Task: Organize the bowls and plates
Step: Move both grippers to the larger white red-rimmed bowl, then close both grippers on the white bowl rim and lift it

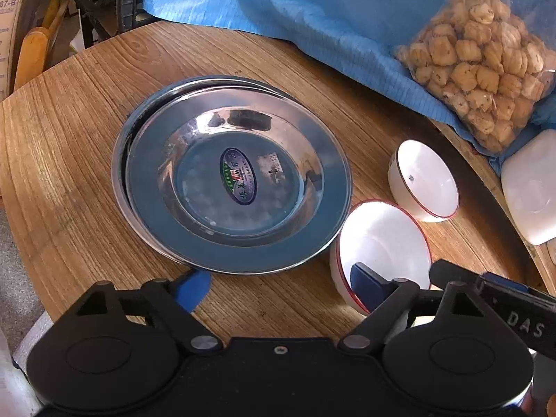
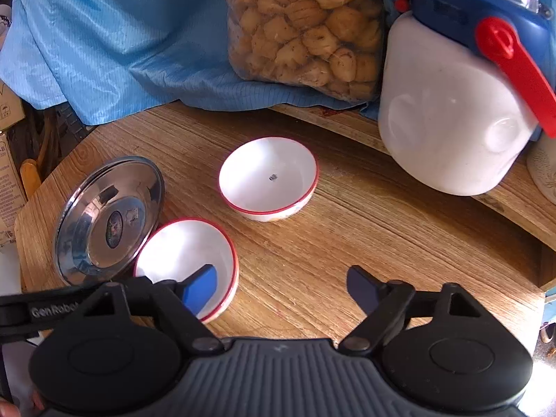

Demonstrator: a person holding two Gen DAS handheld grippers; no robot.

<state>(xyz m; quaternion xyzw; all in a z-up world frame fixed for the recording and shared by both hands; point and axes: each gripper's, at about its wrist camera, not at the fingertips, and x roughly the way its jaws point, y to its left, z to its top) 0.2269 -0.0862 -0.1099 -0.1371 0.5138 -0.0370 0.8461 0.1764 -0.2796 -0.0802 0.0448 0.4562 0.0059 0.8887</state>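
The left gripper [image 1: 279, 286] hangs with its jaws spread wide and nothing pinched: one blue pad sits over bare wood just off the steel plates' near rim, the other overlaps the near bowl [image 1: 380, 252] in the left wrist view, though whether it touches is unclear. The right gripper [image 2: 281, 290] is likewise spread and empty, its left pad over the same near bowl's hollow, its right pad above the bare table [image 2: 399, 229]. From the left gripper, the stacked steel plates [image 1: 231, 173] lie at twelve o'clock, the upper one sitting slightly off-centre on the lower; the near bowl sits at two o'clock, just beside their rim, and the far bowl [image 1: 425, 180] lies beyond it, also around two, near but apart. In the right wrist view the far bowl is at twelve o'clock, with a bag of snacks [image 2: 305, 27] and a white jug [image 2: 448, 118] behind it. The bowls look like glazed ceramic: stiff, smooth, probably slippery and liable to chip, so a pinch across the rim wall, one pad inside and one outside, seems safest. The plates look thin, light and slick; their broad flat rim is the likely hold.
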